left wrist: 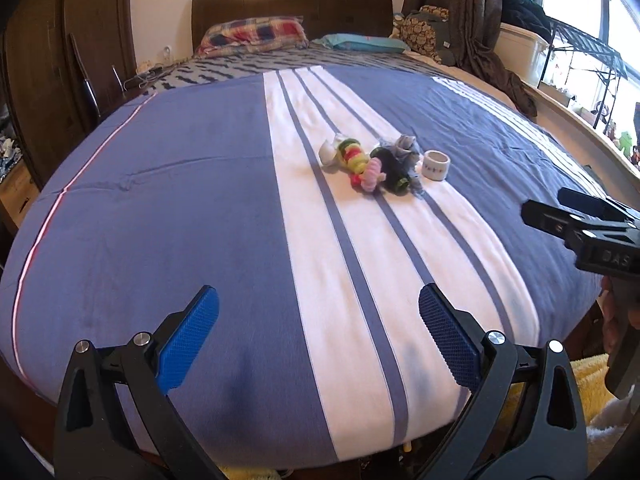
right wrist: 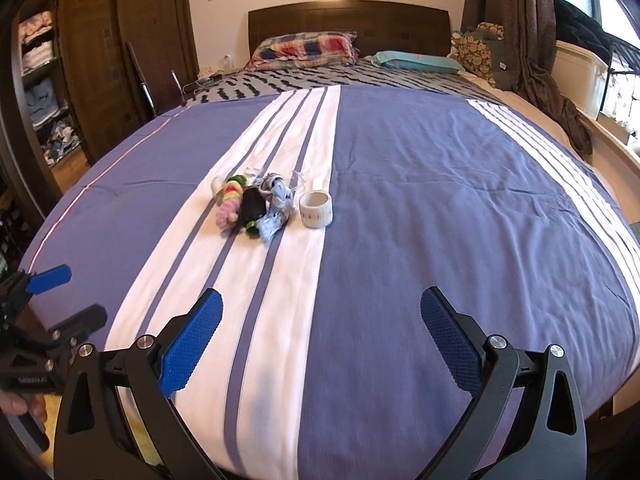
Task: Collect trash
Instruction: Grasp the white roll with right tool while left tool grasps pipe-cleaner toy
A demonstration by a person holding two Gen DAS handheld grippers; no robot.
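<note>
A small heap of trash (left wrist: 374,160) (right wrist: 256,206) lies on the white stripe in the middle of the bed: crumpled bright wrappers, a black scrap and greyish crinkled plastic. Just to its right stands a small white cup (left wrist: 437,164) (right wrist: 316,209), upright. My left gripper (left wrist: 318,334) hovers open over the near edge of the bed, well short of the heap, nothing between its blue pads. My right gripper (right wrist: 322,338) is also open and empty, at the same near edge; in the left wrist view it shows at the right border (left wrist: 560,220).
The blue and white striped blanket (right wrist: 440,220) covers a wide bed. Pillows (right wrist: 308,50) lie by the dark headboard. A wardrobe (right wrist: 100,60) stands to the left, a curtain (right wrist: 532,40) and window ledge to the right. A yellow rug (left wrist: 588,380) shows below the bed's corner.
</note>
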